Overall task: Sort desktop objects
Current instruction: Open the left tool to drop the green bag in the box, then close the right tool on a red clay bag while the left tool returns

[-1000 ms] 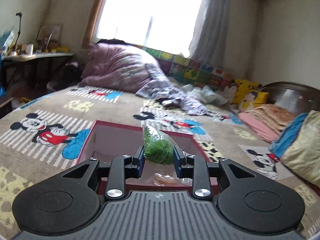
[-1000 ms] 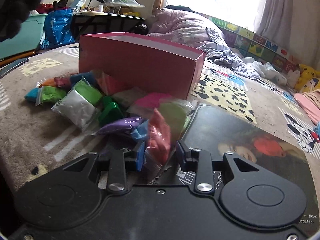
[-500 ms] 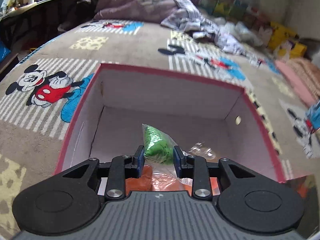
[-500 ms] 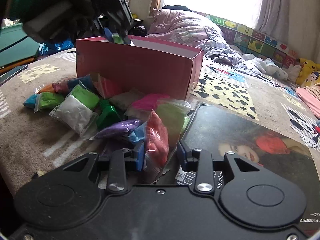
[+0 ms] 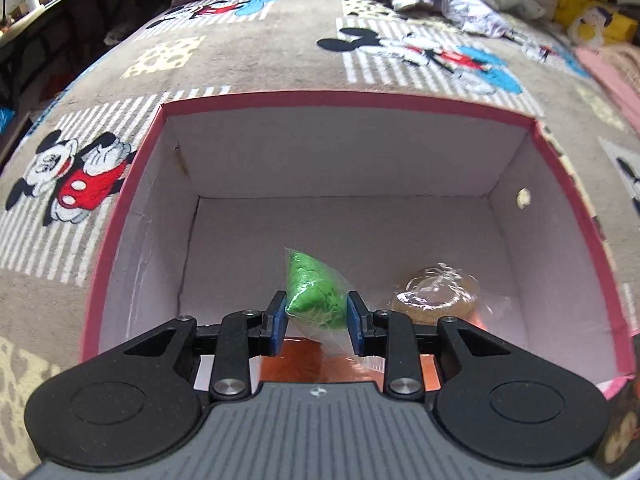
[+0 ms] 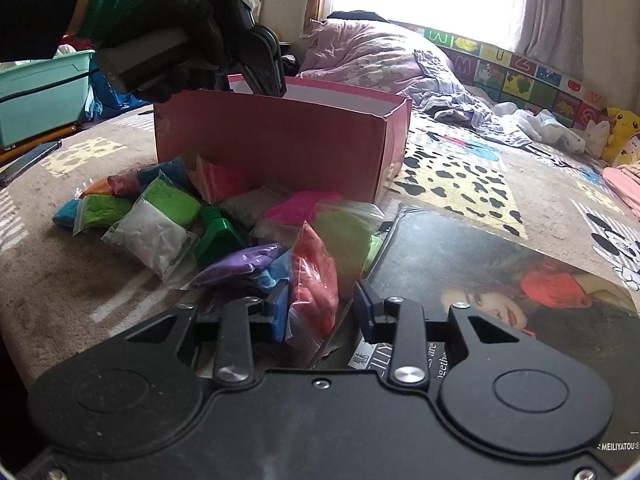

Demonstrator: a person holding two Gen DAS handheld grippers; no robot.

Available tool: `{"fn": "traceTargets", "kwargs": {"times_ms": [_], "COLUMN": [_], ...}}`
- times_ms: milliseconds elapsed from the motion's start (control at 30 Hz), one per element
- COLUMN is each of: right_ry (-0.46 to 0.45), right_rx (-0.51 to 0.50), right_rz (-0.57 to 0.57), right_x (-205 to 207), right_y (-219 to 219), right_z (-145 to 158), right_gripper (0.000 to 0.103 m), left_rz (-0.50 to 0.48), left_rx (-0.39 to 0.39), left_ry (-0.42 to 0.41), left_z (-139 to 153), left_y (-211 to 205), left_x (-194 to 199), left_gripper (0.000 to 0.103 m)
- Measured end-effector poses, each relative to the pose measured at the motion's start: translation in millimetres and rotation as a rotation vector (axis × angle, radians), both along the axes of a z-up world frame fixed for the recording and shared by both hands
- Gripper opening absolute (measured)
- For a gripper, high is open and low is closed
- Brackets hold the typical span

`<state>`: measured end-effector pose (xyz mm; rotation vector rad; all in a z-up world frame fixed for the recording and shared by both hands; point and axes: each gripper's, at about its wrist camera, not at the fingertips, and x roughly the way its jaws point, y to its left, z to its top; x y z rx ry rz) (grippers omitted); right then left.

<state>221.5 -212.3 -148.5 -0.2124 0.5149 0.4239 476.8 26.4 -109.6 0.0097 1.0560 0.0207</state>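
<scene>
the left gripper (image 5: 316, 320) pinched a green clay bag (image 5: 314, 290) over the pink box (image 5: 344, 98) for dropping; the right gripper (image 6: 320, 308) held a red clay bag (image 6: 314, 280) ready.

Green clay bag (image 5: 316, 292) (clear plastic), upright, over red box (image 5: 344, 98) interior

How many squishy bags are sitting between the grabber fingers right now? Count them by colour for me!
Green bag, pinched in the left gripper over the box: 1
Red bag, between the fingers of the right gripper: 1
Total: 2
</scene>
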Motion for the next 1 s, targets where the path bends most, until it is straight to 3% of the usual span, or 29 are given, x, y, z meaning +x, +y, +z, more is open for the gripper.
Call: {"fn": "traceTargets", "kwargs": {"times_ms": [100, 133, 200, 367, 600, 833, 1000], "right_ry": [0.003, 0.004, 0.006, 0.008, 0.011, 0.031, 0.052], "right_rx": [0.004, 0.005, 0.008, 0.011, 0.019, 0.052, 0.095], "right_rz": [0.003, 0.004, 0.004, 0.005, 0.008, 0.011, 0.014], "right_x": [1, 1, 1, 2, 2, 4, 4], "right_y": [-1, -1, -2, -3, -4, -9, -15], "right_z": [0, 0, 0, 1, 1, 3, 6], "right_gripper": [0.034, 0.034, 0.034, 0.034, 0.034, 0.031, 0.018], "left_rz": [0.003, 0.006, 0.008, 0.003, 0.021, -0.007, -0.094], "left_rx": [-0.011, -0.017, -0.035, -0.001, -0.082, -0.165, -0.177], "left_ry": [0.011, 0.008, -0.008, -0.071, -0.177, -0.342, -0.439], "left_z": [-3, -3, 1, 16, 45, 78, 83], "left_y": [2, 3, 5, 3, 17, 28, 22], "left_x": [3, 3, 1, -8, -45, -118, -182], "left_gripper": [0.03, 0.044, 0.062, 0.062, 0.062, 0.062, 0.062]}}
